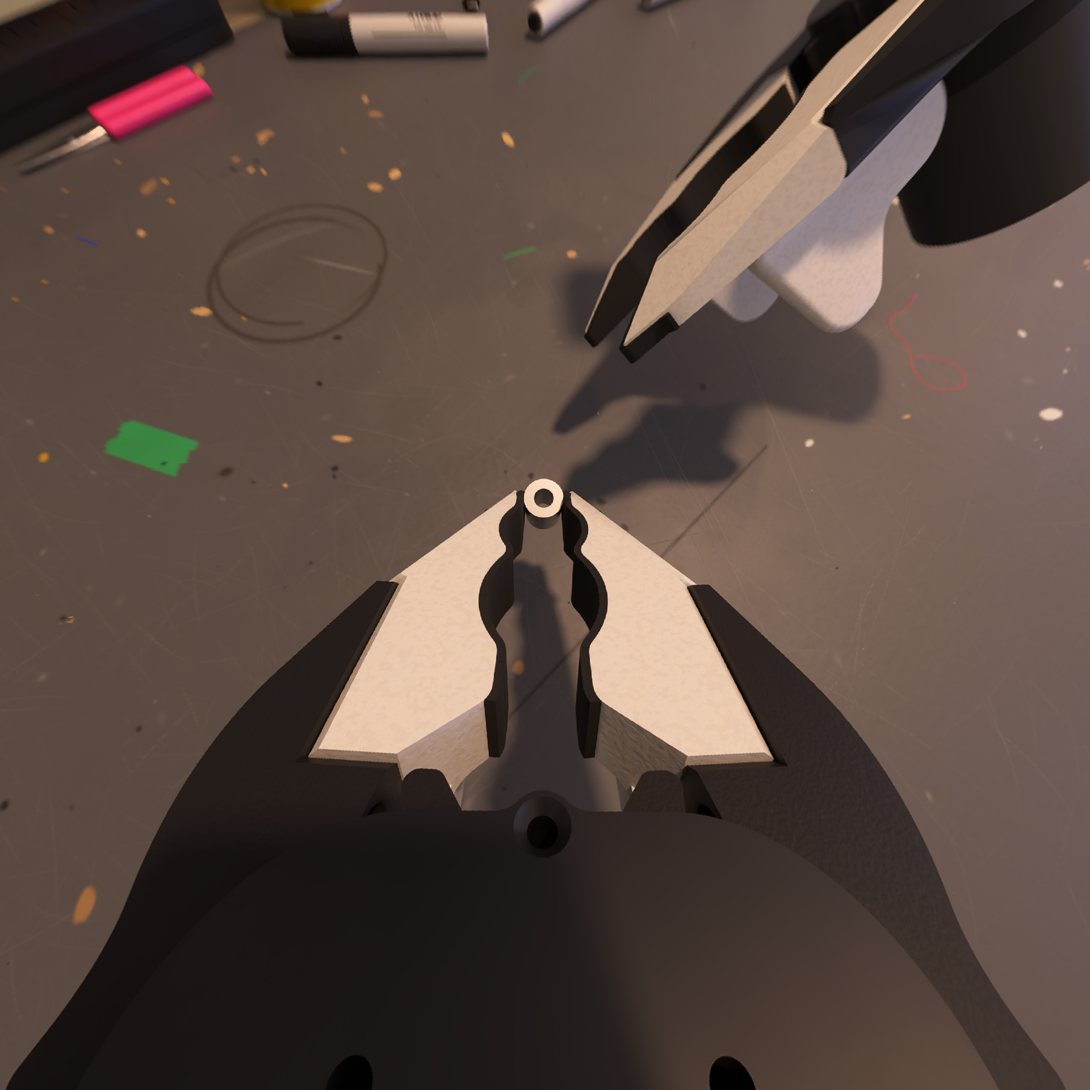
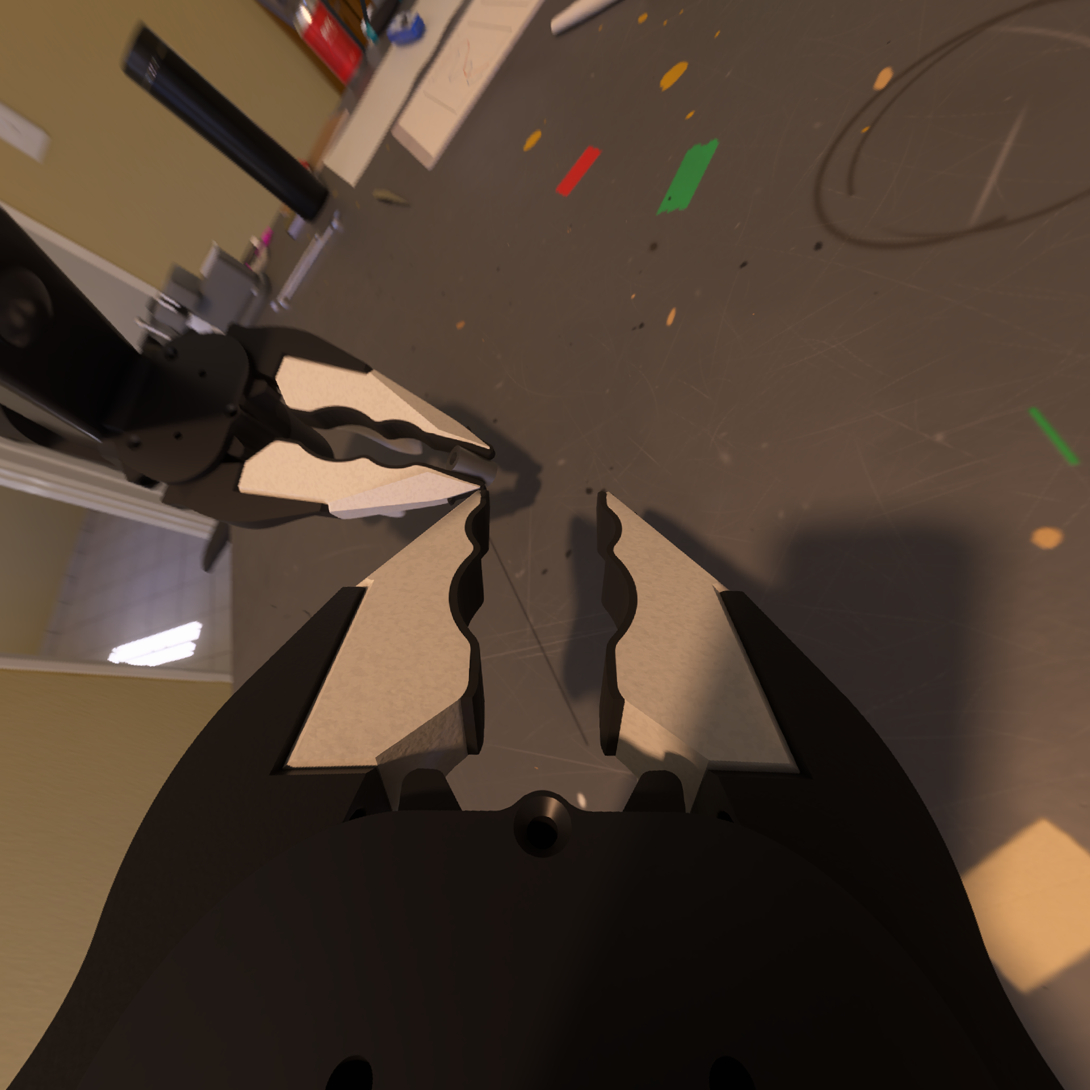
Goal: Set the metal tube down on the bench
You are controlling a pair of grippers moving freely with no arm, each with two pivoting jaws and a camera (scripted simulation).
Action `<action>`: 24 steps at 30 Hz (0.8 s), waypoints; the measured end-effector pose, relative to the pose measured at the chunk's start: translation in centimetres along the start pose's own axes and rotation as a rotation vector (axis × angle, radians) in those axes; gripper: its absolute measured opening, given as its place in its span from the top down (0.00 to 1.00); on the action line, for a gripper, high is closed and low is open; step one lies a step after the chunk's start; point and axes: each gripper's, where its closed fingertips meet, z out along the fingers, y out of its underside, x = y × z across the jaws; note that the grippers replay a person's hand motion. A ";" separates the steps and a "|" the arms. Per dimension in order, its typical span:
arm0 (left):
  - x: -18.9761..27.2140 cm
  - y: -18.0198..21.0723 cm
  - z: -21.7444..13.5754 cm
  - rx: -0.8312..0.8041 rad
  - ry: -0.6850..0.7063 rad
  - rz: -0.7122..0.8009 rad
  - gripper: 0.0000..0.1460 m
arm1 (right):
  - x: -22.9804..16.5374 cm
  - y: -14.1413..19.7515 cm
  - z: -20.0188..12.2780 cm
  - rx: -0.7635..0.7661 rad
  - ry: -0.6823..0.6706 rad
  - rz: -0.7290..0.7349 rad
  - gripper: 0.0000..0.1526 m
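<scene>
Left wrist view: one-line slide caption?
Left claw pinches the small metal tube at its fingertips above the scuffed grey bench; right claw hovers nearby, empty.

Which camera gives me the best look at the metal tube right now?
The left wrist view: the metal tube sits end-on between the left gripper tips, its bore visible. The right wrist view shows it from the side, small and partly covered by that gripper's fingers.

Ochre wall (image 2: 147,153) and white-trimmed window (image 2: 118,601) beside a warmly lit, scratched grey worktop (image 1: 413,354).
</scene>
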 end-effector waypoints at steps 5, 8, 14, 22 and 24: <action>0.4 1.1 1.4 -0.099 0.015 0.012 0.92 | 0.5 1.3 0.8 -0.088 0.071 -0.138 0.72; 0.5 1.6 1.8 -0.140 0.018 0.010 0.92 | 0.7 1.9 1.5 -0.127 0.089 -0.185 0.71; 0.2 2.7 1.7 -0.197 0.004 -0.009 0.92 | 0.7 2.2 2.3 -0.155 0.097 -0.238 0.70; 0.4 3.3 2.2 -0.245 0.000 -0.016 0.92 | 0.8 2.7 3.1 -0.194 0.072 -0.249 0.69; 0.3 3.3 2.2 -0.242 0.001 -0.017 0.92 | 0.7 2.8 3.3 -0.197 0.069 -0.256 0.69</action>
